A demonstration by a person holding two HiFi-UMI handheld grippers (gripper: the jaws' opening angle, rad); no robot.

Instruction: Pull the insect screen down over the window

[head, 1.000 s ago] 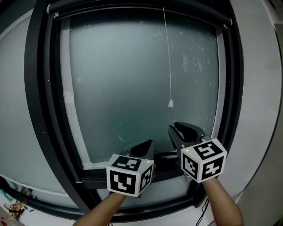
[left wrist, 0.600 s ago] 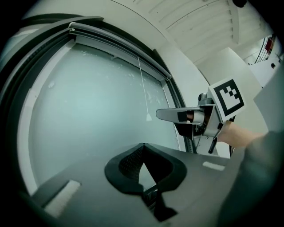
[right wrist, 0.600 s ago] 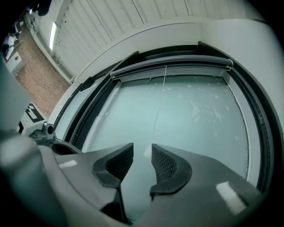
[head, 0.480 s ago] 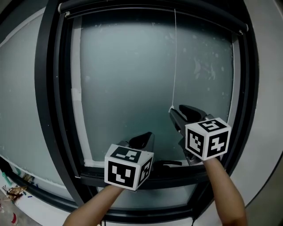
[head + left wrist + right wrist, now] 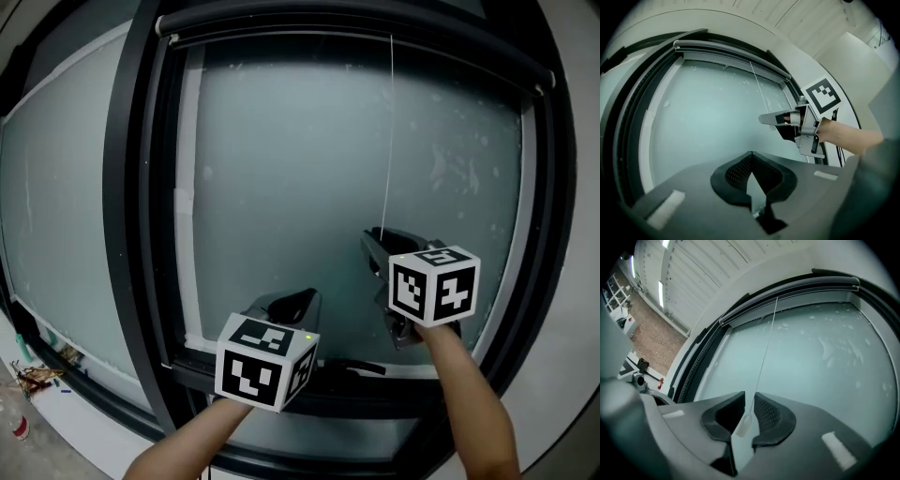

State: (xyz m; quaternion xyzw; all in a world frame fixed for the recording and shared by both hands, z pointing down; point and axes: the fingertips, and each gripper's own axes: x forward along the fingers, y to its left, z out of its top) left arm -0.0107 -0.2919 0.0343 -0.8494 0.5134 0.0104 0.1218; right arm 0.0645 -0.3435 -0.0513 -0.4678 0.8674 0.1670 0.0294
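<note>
Head view: the lower end of the pull cord (image 5: pixel 387 141) is hidden behind the right gripper (image 5: pixel 386 238); 2 forearms (image 5: pixel 473 403) run off the bottom edge.

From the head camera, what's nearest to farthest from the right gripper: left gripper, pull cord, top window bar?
1. Pull cord: its end hangs between the right gripper's jaws, which have just been closing.
2. Left gripper: lower left, shut.
3. Top window bar: high above, farthest.

Window finishes noted
Pane (image 5: pixel 291 187) frosted, speckled glass; frame (image 5: pixel 127 234) dark, matt, smooth; pull cord (image 5: pixel 387 141) thin white string.
</note>
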